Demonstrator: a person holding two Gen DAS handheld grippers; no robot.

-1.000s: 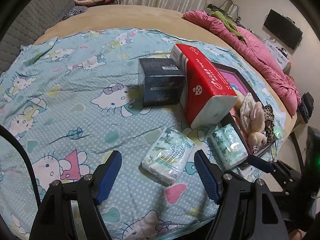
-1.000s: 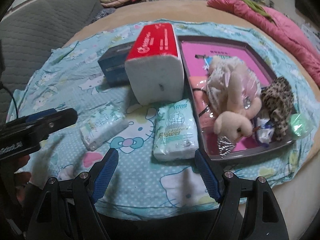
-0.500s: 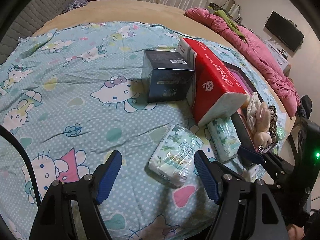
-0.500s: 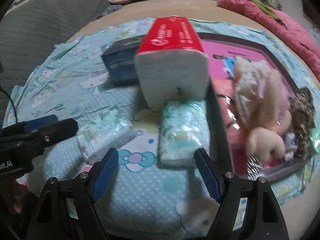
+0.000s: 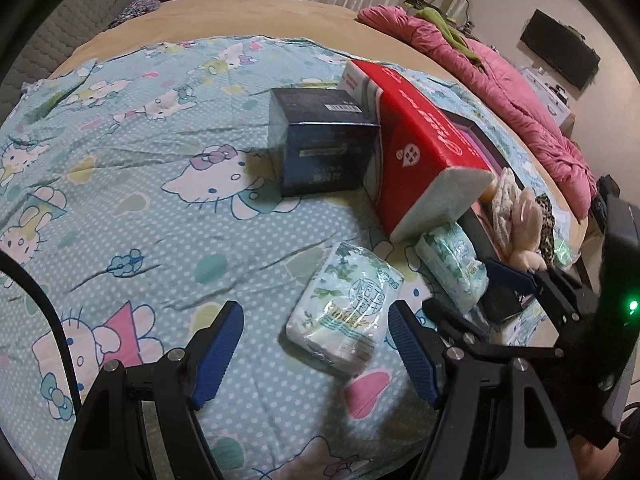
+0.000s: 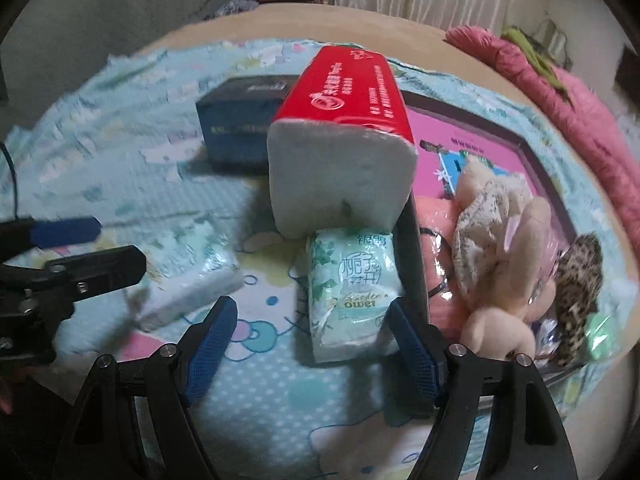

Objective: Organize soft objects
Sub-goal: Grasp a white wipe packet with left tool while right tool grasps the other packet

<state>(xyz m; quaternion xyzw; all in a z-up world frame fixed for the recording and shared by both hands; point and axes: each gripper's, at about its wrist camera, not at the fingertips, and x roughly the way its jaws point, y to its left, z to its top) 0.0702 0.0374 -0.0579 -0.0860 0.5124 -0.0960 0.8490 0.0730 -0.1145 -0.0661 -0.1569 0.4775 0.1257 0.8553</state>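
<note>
We see the right gripper (image 6: 310, 342), jaws closing, straddling a crinkly green-printed plastic tissue pack (image 6: 352, 292) on the cartoon-print bedsheet (image 6: 256, 396); the left gripper (image 5: 314, 350) hangs wide-jawed beside a second soft tissue pack (image 5: 346, 306).

Left gripper (image 5: 314, 344), right gripper (image 6: 312, 354): black frames, blue ribbed pads, silver screws.

2 small tissue packs in pale green floral wrap lie flat on the cartoon-cat sheet (image 5: 152, 216). the left pack (image 5: 346, 312) lies alone, angled, on open sheet. the right pack (image 6: 352, 292) lies lengthwise against the tray's dark rim (image 6: 412, 256), its far end touching the big red-wrapped tissue block (image 6: 344, 152), which stands on its side. a beige plush toy (image 6: 500, 264) and a leopard-print soft piece (image 6: 578, 284) lie in the pink tray.
</note>
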